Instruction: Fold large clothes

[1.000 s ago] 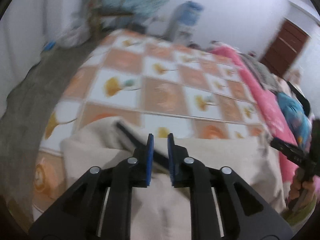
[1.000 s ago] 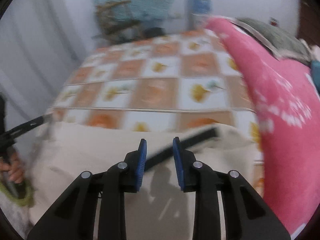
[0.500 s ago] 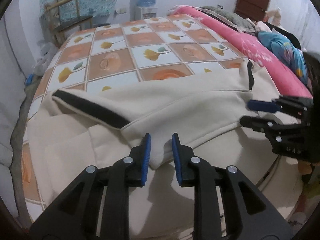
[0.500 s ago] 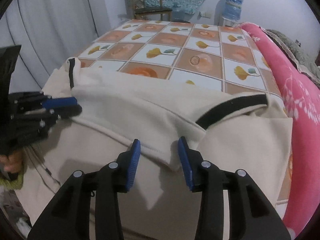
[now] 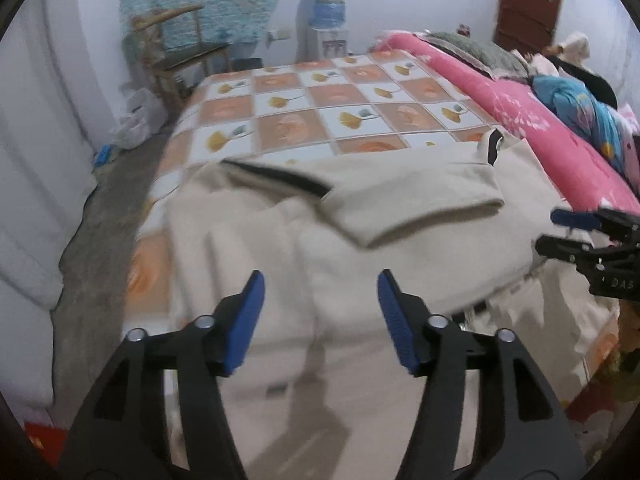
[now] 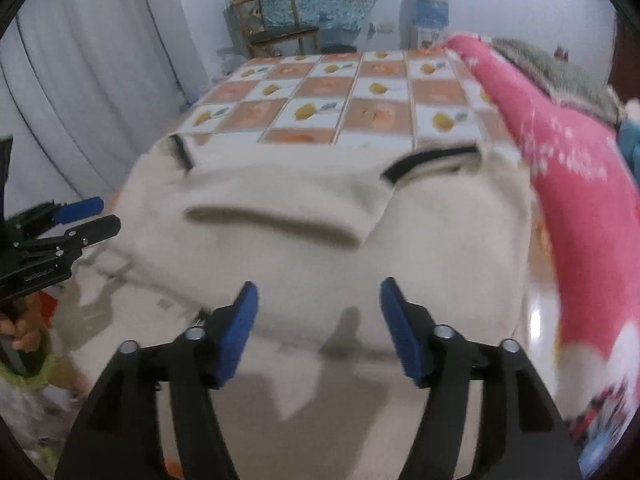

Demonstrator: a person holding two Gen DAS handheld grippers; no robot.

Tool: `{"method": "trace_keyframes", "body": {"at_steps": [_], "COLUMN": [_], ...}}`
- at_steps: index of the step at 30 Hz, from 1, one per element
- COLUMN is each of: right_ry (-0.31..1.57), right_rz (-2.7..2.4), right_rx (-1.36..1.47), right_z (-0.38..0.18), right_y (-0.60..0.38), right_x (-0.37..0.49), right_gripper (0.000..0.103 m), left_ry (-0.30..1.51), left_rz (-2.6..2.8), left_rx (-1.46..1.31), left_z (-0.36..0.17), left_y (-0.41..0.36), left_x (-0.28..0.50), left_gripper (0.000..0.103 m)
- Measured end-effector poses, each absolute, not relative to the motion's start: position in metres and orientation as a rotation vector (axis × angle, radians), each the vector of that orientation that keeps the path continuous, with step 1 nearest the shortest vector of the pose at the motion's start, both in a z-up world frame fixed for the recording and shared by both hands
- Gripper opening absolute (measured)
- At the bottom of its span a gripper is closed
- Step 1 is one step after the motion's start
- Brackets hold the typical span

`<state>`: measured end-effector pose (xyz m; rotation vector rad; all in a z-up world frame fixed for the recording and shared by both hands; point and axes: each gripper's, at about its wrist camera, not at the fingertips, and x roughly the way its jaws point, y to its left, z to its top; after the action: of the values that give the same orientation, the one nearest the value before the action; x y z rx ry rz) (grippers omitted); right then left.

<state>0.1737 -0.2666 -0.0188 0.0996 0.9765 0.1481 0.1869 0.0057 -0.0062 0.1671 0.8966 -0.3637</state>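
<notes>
Both sets of jaws have sprung wide apart and let go of the cloth they pinched half a second ago. On the checked bed the cream sweatshirt lies spread, sleeves folded across its chest. It looks soft, thick, limp fleece; best taken at a hem or shoulder seam. Left gripper and right gripper hover empty above its lower body. Black ribbed cuffs trim it.

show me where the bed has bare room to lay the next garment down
Bare room is the checkered sheet beyond the cream garment, running to the far edge by the chair and water dispenser. The near end is covered by the garment; the right side is crowded by the pink quilt and piled clothes.
</notes>
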Motion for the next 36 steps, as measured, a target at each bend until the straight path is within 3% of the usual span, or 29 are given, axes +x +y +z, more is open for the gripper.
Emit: {"method": "trace_keyframes", "body": {"at_steps": [7,21,27,36], "right_ry": [1.000,1.041,1.054,1.064], "right_rz": [0.221,0.206,0.205,0.193], "right_rx": [0.133,0.121,0.108,0.099], "right_z": [-0.030,-0.064,-0.063,-0.063], "right_y": [-0.251,-0.248,-0.246,-0.243], "right_x": [0.117,0.097,0.099,0.102], "right_gripper": [0.075,0.076,0.076,0.076], "left_ry": [0.904,0.878,0.909,1.000], "left_rz": [-0.286,-0.189,-0.200,-0.233], "left_rx": [0.047,-0.018,-0.141,-0.165], "left_z": [-0.009,-0.031,-0.045,-0.066], "left_y": [0.057,0.104,0.124,0.125], "left_x": [0.120,0.061,0.084,0.122], "left_gripper": [0.068,0.068,0.049,0.043]}}
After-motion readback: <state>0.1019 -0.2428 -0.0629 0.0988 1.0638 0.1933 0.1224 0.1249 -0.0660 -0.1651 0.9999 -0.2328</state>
